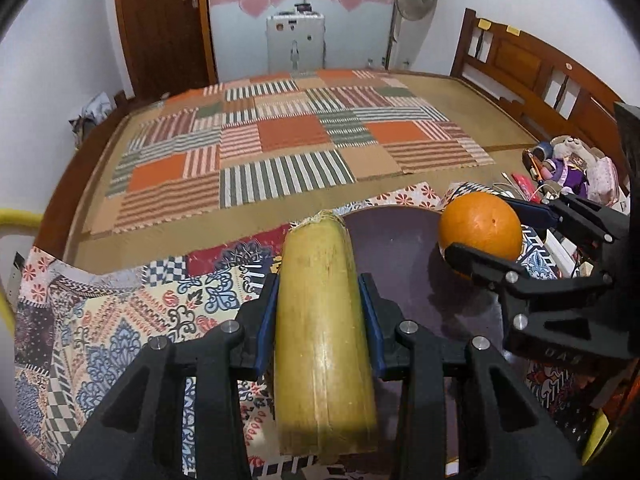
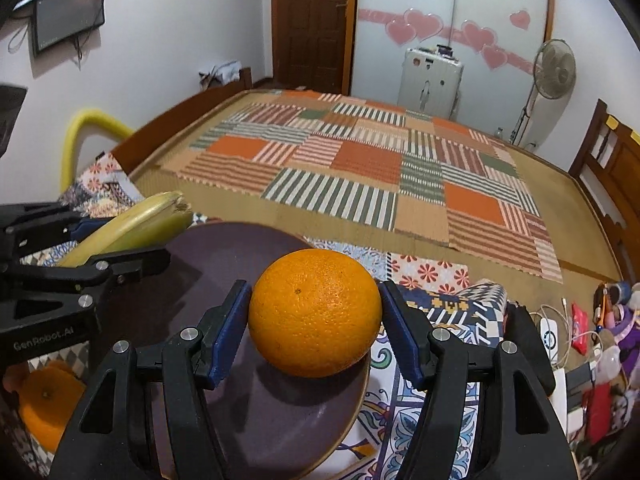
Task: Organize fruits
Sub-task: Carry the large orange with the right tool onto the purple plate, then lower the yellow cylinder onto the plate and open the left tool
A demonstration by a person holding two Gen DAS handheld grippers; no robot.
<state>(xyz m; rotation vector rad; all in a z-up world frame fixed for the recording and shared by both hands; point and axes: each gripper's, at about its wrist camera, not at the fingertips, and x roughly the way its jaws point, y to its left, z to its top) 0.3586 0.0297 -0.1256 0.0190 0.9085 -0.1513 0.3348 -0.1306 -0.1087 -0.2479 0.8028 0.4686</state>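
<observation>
Blue-padded jaws of the left gripper (image 1: 320,316) clamp a yellow banana (image 1: 324,340), and the right gripper (image 2: 316,320) pinches an orange (image 2: 315,312). Both fruits hang over a purple plate (image 2: 240,248) on patterned cloth (image 1: 120,320). Beyond lies a striped patchwork mat (image 2: 380,176).

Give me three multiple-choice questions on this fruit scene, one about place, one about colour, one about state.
1. Where is the orange held?
A over the plate's edge
B on the striped mat
C on the floor

2. The plate is:
A white
B dark purple
C green

3. The left hand-held gripper is:
A open and empty
B shut on the banana
C shut on the orange

Answers:
1 A, it sits between the right hand-held gripper pads above the rim.
2 B, its bare surface shows this.
3 B, both pads press the banana's sides.
</observation>
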